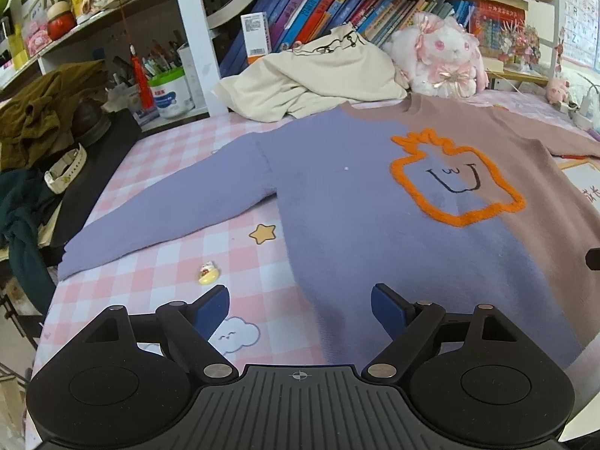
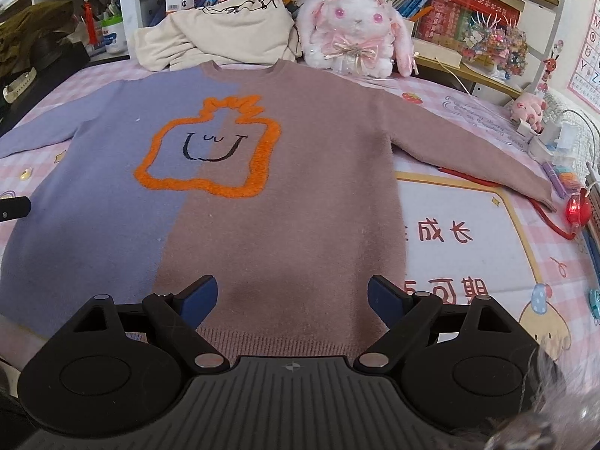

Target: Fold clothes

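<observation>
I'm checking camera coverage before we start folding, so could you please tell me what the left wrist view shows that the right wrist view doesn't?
Only the left wrist view shows the whole purple sleeve down to its cuff, and the yellow star print on the checked cloth.

Only the right wrist view shows the brown sleeve to its cuff and the red light.

Both show the two-tone sweater lying flat, the plush rabbit and the cream garment.

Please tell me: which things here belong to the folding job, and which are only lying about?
For the job:
- sweater, spread flat
- left gripper, jaws open
- right gripper, jaws open
- cream garment, perhaps next

Lying about:
- plush rabbit
- books
- watch
- yellow charm
- red cord
</observation>
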Tool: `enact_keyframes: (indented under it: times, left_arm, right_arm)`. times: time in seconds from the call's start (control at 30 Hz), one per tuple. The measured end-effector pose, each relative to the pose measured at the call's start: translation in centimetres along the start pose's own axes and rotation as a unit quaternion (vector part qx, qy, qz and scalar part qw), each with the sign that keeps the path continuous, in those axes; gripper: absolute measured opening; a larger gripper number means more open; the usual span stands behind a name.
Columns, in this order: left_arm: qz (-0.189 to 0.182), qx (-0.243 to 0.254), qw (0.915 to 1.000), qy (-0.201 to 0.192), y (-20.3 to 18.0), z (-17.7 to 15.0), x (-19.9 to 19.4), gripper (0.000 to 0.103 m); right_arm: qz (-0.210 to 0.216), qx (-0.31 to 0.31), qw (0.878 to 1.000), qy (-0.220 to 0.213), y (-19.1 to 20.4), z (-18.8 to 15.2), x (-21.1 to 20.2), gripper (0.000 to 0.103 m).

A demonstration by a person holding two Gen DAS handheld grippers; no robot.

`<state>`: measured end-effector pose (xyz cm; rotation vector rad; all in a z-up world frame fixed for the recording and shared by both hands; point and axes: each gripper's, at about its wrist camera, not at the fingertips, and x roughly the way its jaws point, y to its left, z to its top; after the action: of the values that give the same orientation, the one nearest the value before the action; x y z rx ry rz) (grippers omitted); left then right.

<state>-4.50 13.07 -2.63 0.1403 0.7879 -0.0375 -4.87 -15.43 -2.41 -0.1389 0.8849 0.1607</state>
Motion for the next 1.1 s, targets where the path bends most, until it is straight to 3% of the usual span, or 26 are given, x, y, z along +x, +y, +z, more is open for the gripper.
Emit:
enact_keyframes:
  times: [0.57, 1.1]
  left_arm:
    - [0.026, -0.019, 0.9995, 0.005, 2.9, -0.1, 0.8, 0.086]
    - [0.068, -0.1, 0.9924, 0.02, 8.9, -0.7, 3.4, 0.086]
  right_arm:
    - [0.002, -0.02, 1.0, 0.006, 2.1, 0.8, 0.9, 0.087]
    - [-0.008, -0.031, 0.999, 0.015, 2.5, 1.1, 1.4, 0.087]
